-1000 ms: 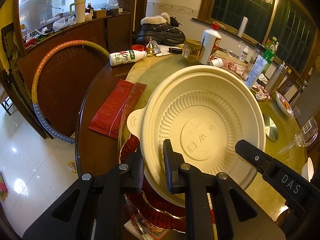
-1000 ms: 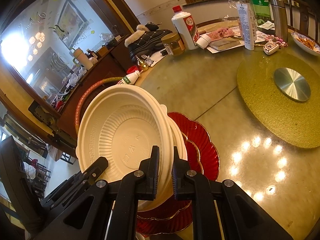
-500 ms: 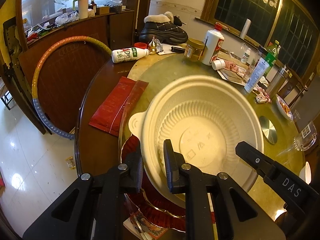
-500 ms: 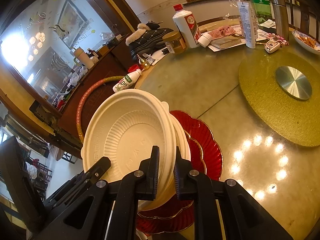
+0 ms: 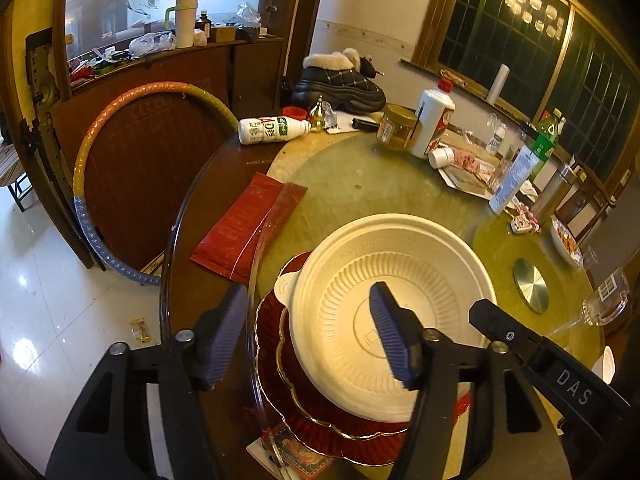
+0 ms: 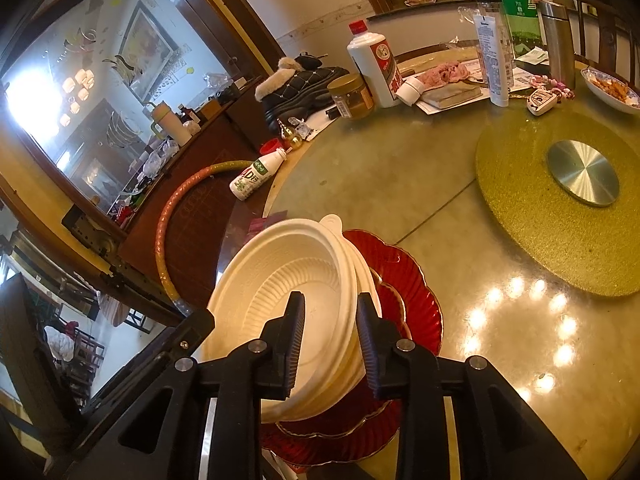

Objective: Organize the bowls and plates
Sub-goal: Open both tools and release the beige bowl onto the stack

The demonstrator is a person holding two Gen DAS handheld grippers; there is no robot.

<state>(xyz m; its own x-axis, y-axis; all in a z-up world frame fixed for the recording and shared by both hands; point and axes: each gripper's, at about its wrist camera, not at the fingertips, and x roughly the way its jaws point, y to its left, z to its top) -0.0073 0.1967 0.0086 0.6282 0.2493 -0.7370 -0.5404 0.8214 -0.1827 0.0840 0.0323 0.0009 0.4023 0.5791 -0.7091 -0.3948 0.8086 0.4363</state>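
A cream disposable bowl [image 5: 400,280] [image 6: 288,276], nested in another like it, rests on a stack of red gold-rimmed plates [image 5: 267,320] [image 6: 412,272] at the near edge of the round table. My left gripper [image 5: 306,336] straddles the bowl's left rim; its jaws are opening wide and neither pad touches the rim. My right gripper [image 6: 330,340] straddles the opposite rim, one finger inside the bowl and one outside. Its jaws are opening too, with the rim loose between them. The right gripper's black body [image 5: 540,360] shows beside the bowl in the left wrist view.
A red packet [image 5: 244,220] lies left of the plates. Farther back stand a lying milk bottle [image 5: 272,130], a boot [image 5: 340,84], a jar [image 5: 396,128] and a white bottle [image 5: 432,120]. A gold mat with a metal disc [image 6: 582,172] lies to the right. A hoop [image 5: 96,148] leans beside the table.
Both grippers were shut on the bowl's rim and held it tilted up. The bowl has since sunk flat onto the red plates, and both pairs of jaws have spread off the rim.
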